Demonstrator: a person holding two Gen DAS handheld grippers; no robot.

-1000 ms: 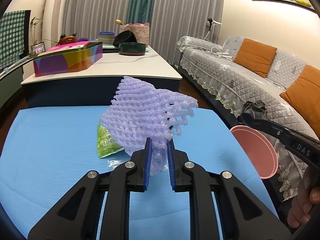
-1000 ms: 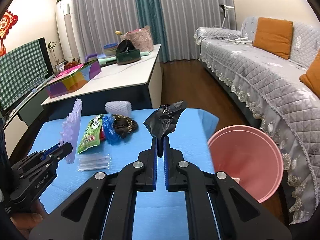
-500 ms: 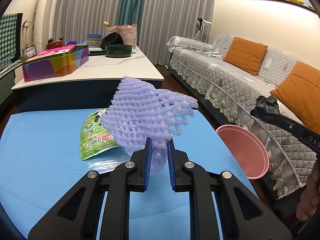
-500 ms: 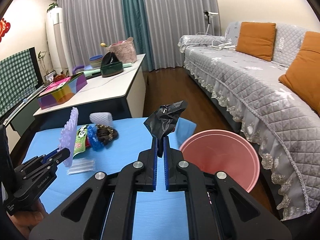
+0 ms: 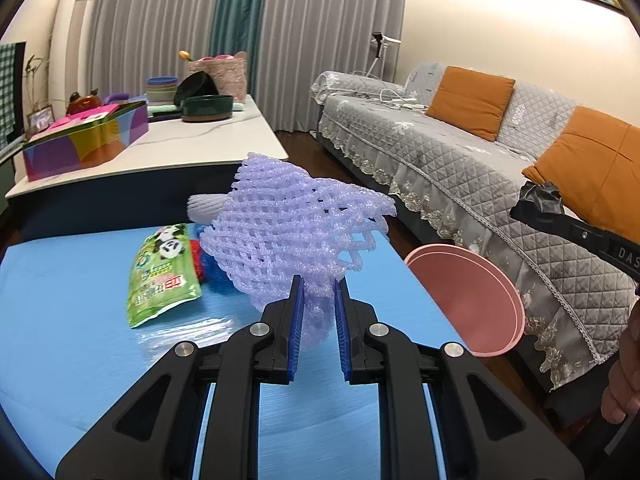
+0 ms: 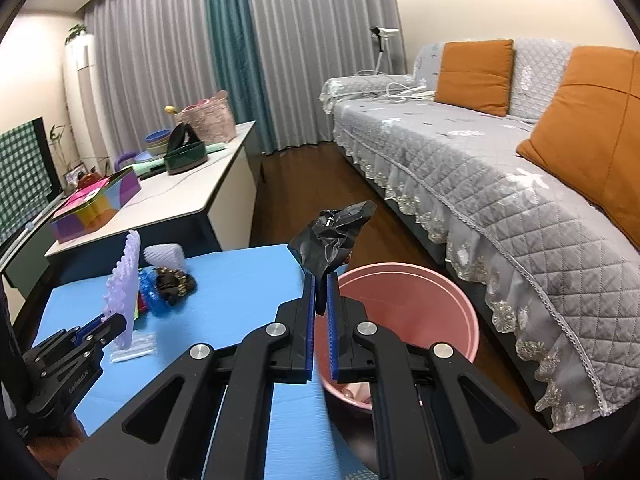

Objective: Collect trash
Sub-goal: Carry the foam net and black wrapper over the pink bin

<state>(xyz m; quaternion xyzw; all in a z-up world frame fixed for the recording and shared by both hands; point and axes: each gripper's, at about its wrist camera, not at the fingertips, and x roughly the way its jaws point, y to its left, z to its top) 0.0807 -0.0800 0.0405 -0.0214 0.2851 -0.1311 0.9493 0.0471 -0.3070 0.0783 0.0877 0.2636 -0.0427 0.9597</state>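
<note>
Over the blue surface [image 5: 72, 320], left gripper [image 5: 317, 304] is clamped on a purple foam net [image 5: 296, 224], while right gripper [image 6: 320, 300] pinches a crumpled black bag [image 6: 332, 236] just above the pink bin [image 6: 416, 308] beside the surface.

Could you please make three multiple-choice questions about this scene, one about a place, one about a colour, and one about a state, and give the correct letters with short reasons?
1. Where does the pink bin stand?
A. on the white counter
B. on the floor between the blue table and the sofa
C. on the sofa

2. What colour is the foam net held by the left gripper?
A. pale purple
B. orange
C. green

3. In what state is the right gripper?
A. open and empty
B. shut on the black wrapper
C. shut on a cushion

Answers:
1 B, the bin's rim shows beside the table edge, before the sofa.
2 A, the mesh between the blue pads is lilac.
3 B, crumpled black film sticks up from the pads.
</note>
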